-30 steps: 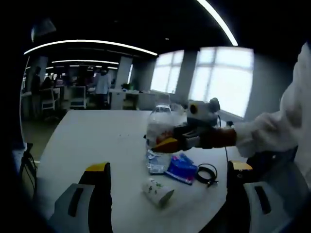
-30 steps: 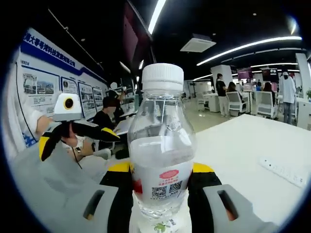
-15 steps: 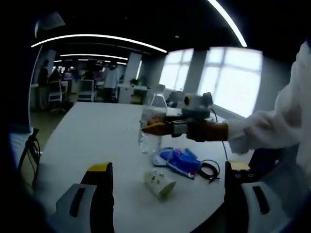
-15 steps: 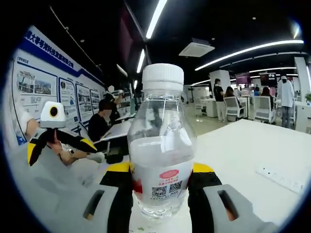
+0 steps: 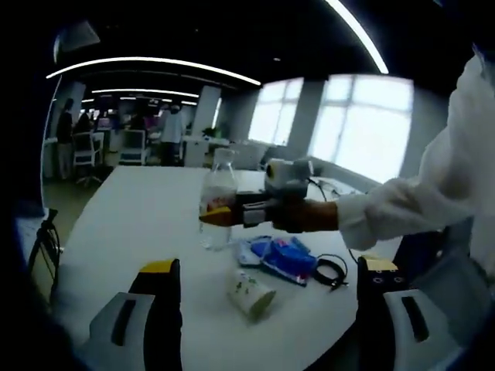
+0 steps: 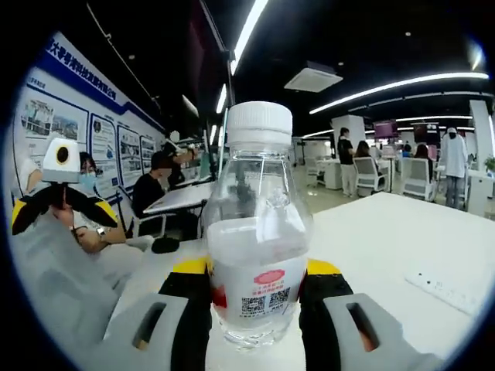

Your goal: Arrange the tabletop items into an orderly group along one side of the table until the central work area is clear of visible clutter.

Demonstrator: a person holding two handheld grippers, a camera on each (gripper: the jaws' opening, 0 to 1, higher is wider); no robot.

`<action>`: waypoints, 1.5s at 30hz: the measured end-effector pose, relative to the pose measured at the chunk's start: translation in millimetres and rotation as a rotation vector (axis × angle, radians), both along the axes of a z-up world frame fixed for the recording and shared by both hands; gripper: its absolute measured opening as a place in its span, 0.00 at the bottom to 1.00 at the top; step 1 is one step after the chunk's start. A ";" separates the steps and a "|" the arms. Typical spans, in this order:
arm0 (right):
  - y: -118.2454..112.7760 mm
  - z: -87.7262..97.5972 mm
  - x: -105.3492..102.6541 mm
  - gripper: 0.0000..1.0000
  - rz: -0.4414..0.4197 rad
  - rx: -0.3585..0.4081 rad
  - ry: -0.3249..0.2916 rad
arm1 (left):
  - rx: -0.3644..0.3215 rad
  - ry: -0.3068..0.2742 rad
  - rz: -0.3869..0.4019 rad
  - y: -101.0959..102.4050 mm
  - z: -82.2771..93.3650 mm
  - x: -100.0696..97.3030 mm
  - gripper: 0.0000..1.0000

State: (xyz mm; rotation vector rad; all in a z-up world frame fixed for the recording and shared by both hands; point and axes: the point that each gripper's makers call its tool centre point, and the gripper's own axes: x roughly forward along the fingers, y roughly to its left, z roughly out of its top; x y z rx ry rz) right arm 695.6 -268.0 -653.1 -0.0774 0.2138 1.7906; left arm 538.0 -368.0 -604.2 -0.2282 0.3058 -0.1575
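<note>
Jaws of the right gripper [image 6: 255, 287] clamp a clear water bottle [image 6: 257, 232] upright at its label; in the left gripper view it hangs low over the white surface [image 5: 147, 216]. Jaws of the left gripper [image 5: 267, 305] stand wide apart, empty. Setting down well probably means keeping the bottle vertical and releasing only once its base rests near an edge. Nearby lie a tipped paper cup [image 5: 250, 292], a blue packet [image 5: 280, 258] and a coiled black cable [image 5: 329, 272], still central.
</note>
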 end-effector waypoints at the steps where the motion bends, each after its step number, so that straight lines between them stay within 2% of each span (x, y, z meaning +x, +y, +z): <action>1: 1.8 -1.6 1.5 0.40 0.000 -0.002 0.000 | -0.006 0.002 -0.011 -3.6 -0.3 0.1 0.92; 5: 10.0 -14.1 7.1 0.40 -0.012 -0.004 0.004 | 0.002 0.006 -0.023 -6.0 -1.2 1.0 0.92; 12: 21.6 -32.3 19.2 0.40 -0.043 -0.006 0.008 | -0.032 -0.014 0.053 13.9 3.7 1.0 0.91; 17: 31.3 -47.0 18.4 0.40 -0.046 -0.027 -0.001 | -0.047 -0.024 0.070 17.8 5.5 1.4 0.91; 25: 46.2 -55.7 20.4 0.40 -0.047 -0.019 0.003 | -0.054 -0.026 0.098 28.5 4.8 -1.0 0.90; 29: 49.9 -64.6 17.5 0.40 -0.024 -0.038 -0.021 | -0.061 -0.028 0.110 32.1 4.5 -1.8 0.90; 33: 52.0 -71.0 19.0 0.40 -0.012 -0.038 -0.018 | -0.106 -0.035 0.115 32.0 5.9 -1.6 0.89; 39: 53.5 -82.4 17.9 0.40 -0.008 -0.053 -0.012 | -0.107 -0.038 0.127 34.8 6.1 -2.6 0.89; 42: 53.7 -87.9 17.3 0.40 -0.008 -0.059 -0.021 | -0.130 -0.033 0.124 33.7 4.3 -2.1 0.89; 45: 55.6 -88.1 17.4 0.41 -0.009 -0.049 -0.020 | -0.123 -0.028 0.117 30.6 3.5 -1.5 0.89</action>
